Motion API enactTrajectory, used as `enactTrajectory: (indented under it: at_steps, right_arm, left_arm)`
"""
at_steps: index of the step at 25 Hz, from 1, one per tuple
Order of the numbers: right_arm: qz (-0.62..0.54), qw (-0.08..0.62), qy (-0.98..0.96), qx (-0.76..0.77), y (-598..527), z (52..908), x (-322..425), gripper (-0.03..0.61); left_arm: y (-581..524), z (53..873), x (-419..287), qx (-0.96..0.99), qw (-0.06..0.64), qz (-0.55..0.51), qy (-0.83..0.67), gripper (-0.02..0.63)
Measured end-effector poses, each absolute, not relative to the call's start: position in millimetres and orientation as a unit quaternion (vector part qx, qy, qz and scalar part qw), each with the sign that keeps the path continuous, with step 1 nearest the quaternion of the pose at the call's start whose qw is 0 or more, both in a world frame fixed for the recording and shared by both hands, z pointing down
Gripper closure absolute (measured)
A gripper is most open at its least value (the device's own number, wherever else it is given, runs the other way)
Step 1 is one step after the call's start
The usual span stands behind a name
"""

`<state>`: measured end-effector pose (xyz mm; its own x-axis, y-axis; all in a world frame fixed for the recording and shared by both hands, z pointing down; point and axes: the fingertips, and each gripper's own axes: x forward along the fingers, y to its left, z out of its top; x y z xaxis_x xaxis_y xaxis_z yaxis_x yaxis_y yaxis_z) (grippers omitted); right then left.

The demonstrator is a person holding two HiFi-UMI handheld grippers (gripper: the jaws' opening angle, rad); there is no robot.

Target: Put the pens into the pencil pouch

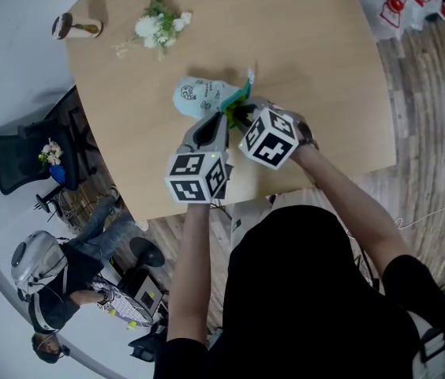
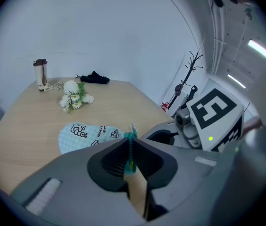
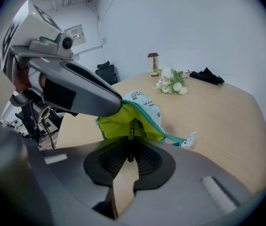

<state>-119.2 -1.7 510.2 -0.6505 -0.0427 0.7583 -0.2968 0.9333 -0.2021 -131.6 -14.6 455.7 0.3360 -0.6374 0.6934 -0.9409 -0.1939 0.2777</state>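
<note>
Risk: left gripper (image 2: 131, 150) is clamped only on the teal zipper edge (image 2: 131, 138) of the pencil pouch (image 1: 199, 97). If that edge slips, the mouth collapses and the pen (image 3: 131, 128) pinched in the right gripper (image 3: 131, 147) jams on the lime lining or skids onto the tabletop (image 1: 317, 69). Pouch lies mid-tabletop with the pen tip at its open mouth, can't tell if anything else is inside
</note>
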Motion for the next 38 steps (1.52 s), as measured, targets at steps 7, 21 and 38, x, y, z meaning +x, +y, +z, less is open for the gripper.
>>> enactTrajectory:
  at_steps: [7, 21, 38]
  right_arm:
    - [0.148, 0.400, -0.900, 0.088, -2, 509, -121, 0.531]
    - [0.137, 0.381, -0.909, 0.093, 0, 492, -112, 0.531]
    - [0.115, 0.364, -0.902, 0.201, 7, 438, -102, 0.531]
  left_arm:
    - [-15, 453, -133, 0.738, 0.345, 0.218, -0.537, 0.592]
    - [-12, 448, -139, 0.734, 0.342, 0.201, -0.551, 0.592]
    - [13, 422, -177, 0.750, 0.320, 0.156, -0.557, 0.594]
